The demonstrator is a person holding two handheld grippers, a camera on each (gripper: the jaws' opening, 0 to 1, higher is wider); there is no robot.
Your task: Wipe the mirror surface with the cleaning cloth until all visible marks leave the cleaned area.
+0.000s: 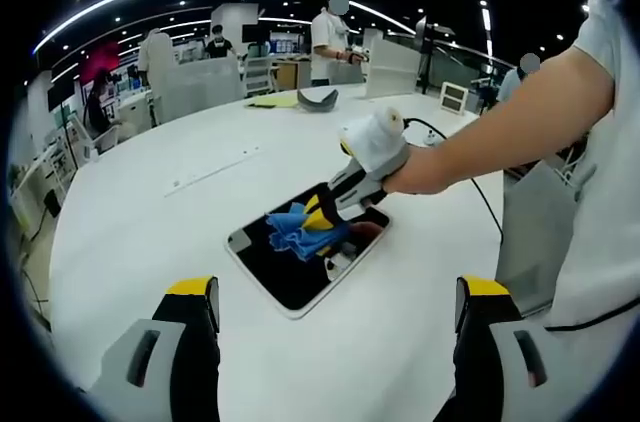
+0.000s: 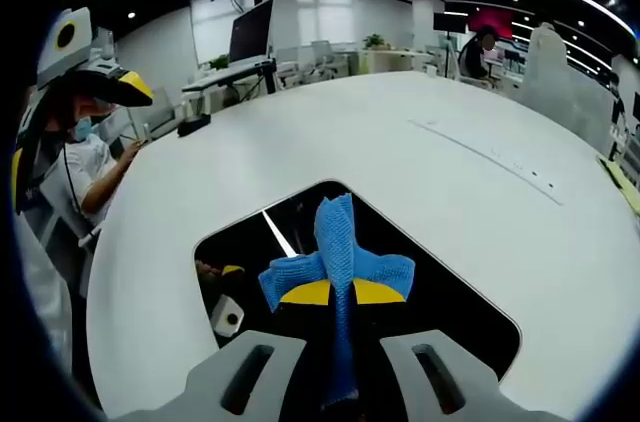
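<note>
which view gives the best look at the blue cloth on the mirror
The right gripper view: the blue cloth sits close and central, pinched in the right gripper over the mirror. The left gripper view shows it smaller, farther off.

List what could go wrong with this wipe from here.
1. The mirror lies loose on the white table, and the left gripper hangs open, off it; a firm stroke may slide it.
2. The right gripper pinches a bunched blue cloth; its yellow jaw tips sit close to the glass and might scrape it.
</note>
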